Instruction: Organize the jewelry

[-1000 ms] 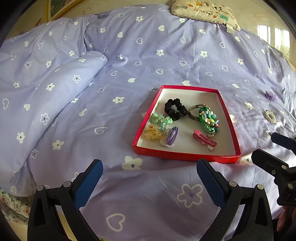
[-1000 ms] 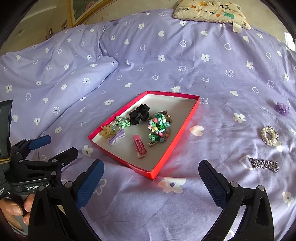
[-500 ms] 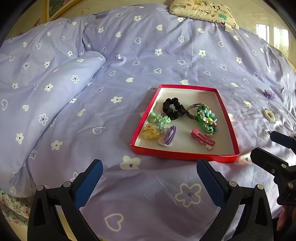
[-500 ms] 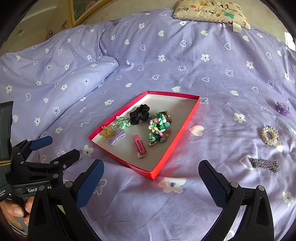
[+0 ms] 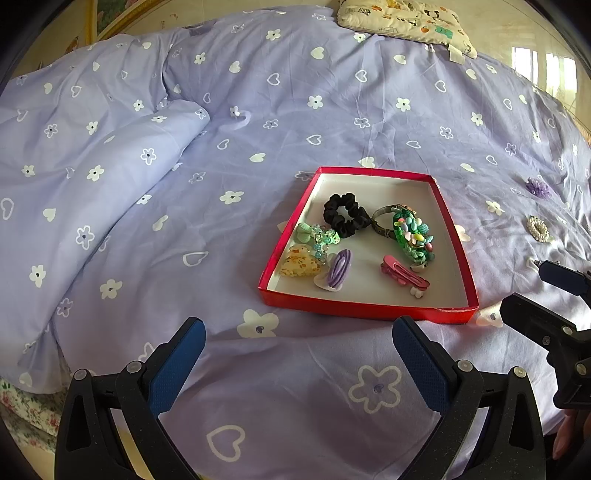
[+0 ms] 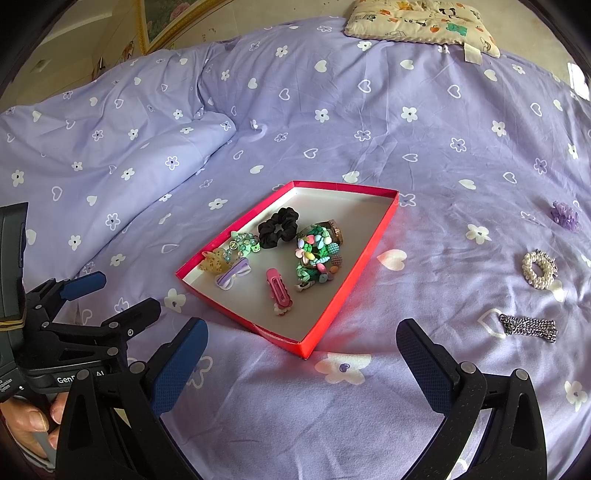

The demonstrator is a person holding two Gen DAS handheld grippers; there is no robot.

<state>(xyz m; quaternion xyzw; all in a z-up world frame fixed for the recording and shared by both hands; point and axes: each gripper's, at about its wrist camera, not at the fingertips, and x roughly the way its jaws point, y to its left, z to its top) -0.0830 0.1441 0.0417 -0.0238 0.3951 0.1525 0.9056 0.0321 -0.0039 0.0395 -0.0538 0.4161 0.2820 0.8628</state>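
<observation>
1. One red box [image 6: 352,271] sits on the bed, ahead of the jaws.
2. One black scrunchie [image 6: 277,227] is in the box.
3. One pink hair clip [image 6: 277,290] is in the box.
4. One purple bow clip [image 6: 233,274] is in the box.
5. One green bead bunch [image 6: 316,254] is in the box.
6. One yellow clip [image 6: 214,261] is in the box.
7. One pale green bead piece [image 6: 244,243] is in the box.
8. Three things lie outside the box, past the right jaw: one pearl ring [image 6: 537,270], one silver chain [image 6: 528,326], one purple flower [image 6: 564,215].
9. One pillow [image 6: 421,20] lies far ahead.
</observation>
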